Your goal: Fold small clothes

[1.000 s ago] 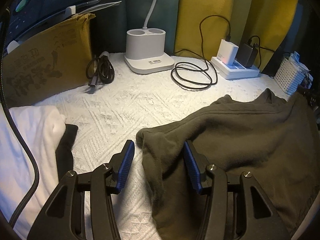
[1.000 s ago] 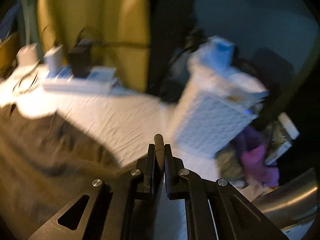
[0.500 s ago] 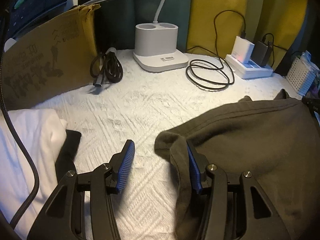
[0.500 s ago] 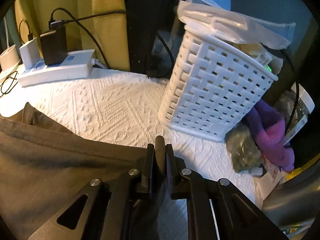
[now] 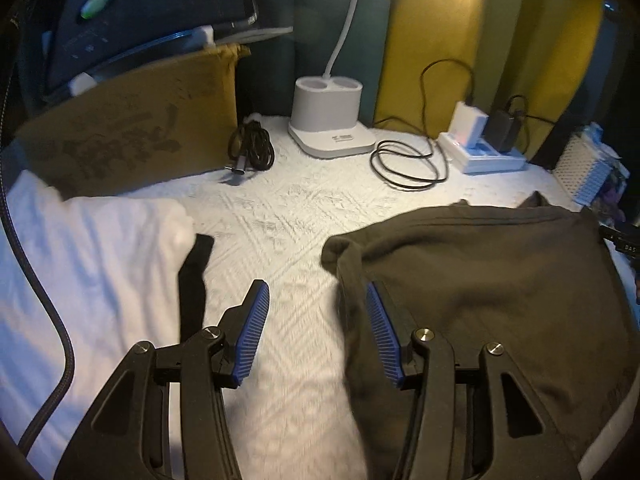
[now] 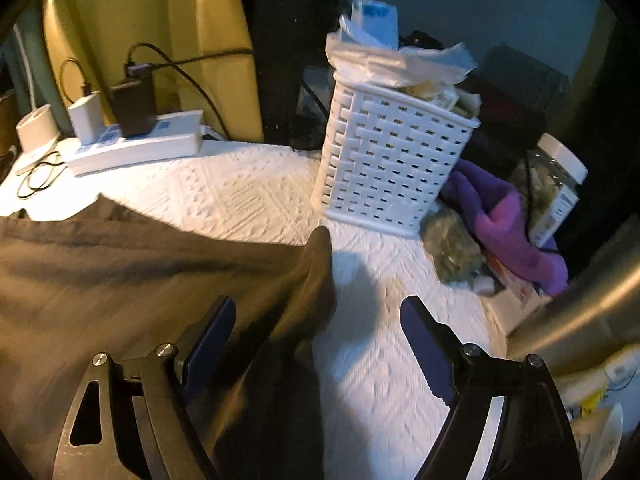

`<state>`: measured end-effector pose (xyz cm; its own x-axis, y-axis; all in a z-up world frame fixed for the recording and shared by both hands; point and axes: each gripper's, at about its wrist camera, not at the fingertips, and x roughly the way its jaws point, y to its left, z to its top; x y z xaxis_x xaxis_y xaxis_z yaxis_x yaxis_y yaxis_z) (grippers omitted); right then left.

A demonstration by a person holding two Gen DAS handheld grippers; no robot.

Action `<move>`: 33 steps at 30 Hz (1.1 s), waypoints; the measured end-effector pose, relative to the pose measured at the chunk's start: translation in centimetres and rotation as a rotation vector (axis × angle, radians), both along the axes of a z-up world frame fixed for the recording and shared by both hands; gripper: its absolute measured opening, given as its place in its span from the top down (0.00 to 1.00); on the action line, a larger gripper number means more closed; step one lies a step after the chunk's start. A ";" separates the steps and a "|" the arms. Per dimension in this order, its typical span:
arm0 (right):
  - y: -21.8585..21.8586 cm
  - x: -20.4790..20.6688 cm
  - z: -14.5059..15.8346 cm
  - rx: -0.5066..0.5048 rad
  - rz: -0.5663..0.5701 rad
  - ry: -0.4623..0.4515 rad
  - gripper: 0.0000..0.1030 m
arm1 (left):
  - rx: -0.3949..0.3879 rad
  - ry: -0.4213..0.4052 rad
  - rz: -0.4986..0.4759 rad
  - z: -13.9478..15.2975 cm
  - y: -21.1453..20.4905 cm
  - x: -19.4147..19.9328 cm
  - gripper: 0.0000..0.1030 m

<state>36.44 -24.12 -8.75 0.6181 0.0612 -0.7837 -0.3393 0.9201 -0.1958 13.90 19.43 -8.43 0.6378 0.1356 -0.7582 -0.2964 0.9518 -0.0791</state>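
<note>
Right tongs released the olive garment, lying sideways.

Olive-brown garment on a white tabletop cloth embossed with diamonds. Left of the garment, white fabric; right, a white lattice basket and purple cloth. Tongs' pads blue, ribbed.

Left wrist view low, facing lamp base, right facing basket, sharing olive garment.

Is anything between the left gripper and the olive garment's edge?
Nothing visible. The left gripper is open, and the olive garment already has its edge lying against the inner side of one finger; only bare white cloth shows in the gap.
</note>
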 end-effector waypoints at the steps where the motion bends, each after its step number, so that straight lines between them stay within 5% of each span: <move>1: 0.1 -0.4 0.2 0.005 0.001 -0.005 0.17 | 0.001 -0.006 -0.004 0.3 -0.4 -0.7 0.51; 19: -0.8 -13.7 3.2 0.123 0.012 -0.047 0.17 | -0.055 -0.044 -0.141 0.0 -7.4 -9.6 0.41; 33: 3.7 -22.4 -0.3 0.211 0.135 0.058 0.17 | -0.109 -0.003 -0.231 -3.8 -10.4 -11.9 0.45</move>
<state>14.06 -20.45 -9.06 0.5476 0.3060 -0.7788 -0.4669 0.8841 0.0191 1.96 9.07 -12.26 0.6443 -0.0968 -0.7586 -0.0713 0.9800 -0.1856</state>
